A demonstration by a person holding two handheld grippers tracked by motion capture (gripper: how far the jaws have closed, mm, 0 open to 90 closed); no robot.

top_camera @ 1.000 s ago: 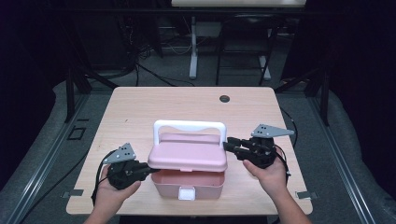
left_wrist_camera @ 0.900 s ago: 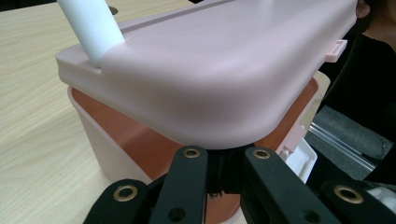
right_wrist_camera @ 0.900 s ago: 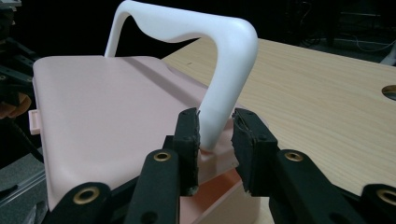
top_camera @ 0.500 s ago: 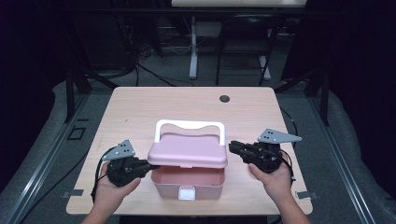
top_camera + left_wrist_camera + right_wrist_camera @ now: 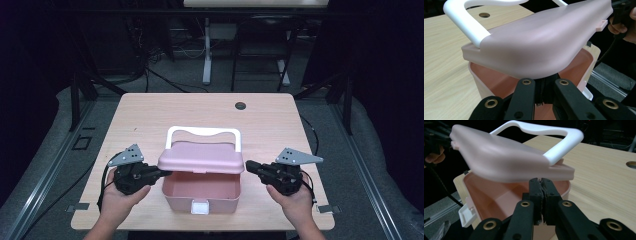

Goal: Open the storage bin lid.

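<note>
The left tongs (image 5: 162,173) sit in the lower left of the high view, pointing toward the centre of the frame with their tips at the left edge of the pink lid (image 5: 201,157); in the left gripper view the two black jaws stand close together right under that edge, and whether they pinch it or merely prop it cannot be told. The right tongs (image 5: 248,166) sit in the lower right of the high view, pointing back toward the centre, just beside the lid's right edge; their jaws have just been closing and, in the right gripper view, they are clenched pad to pad with nothing between them, the tips close below the lid's rim. There are two tongs, each in one hand (image 5: 118,196). Between them, in the lower middle of the high view, stands one pink box (image 5: 200,192), its long axis running left to right across the frame, its open mouth facing up and one small white latch (image 5: 199,206) on its near wall. The one lid hangs above the box, raised at the near side and tilted, its long axis also left to right. One white handle (image 5: 203,132) arches beyond it, toward the top of the frame. All rests on one pale wooden bench (image 5: 150,115), which has one dark round hole (image 5: 240,106) to the upper right of the box.
</note>
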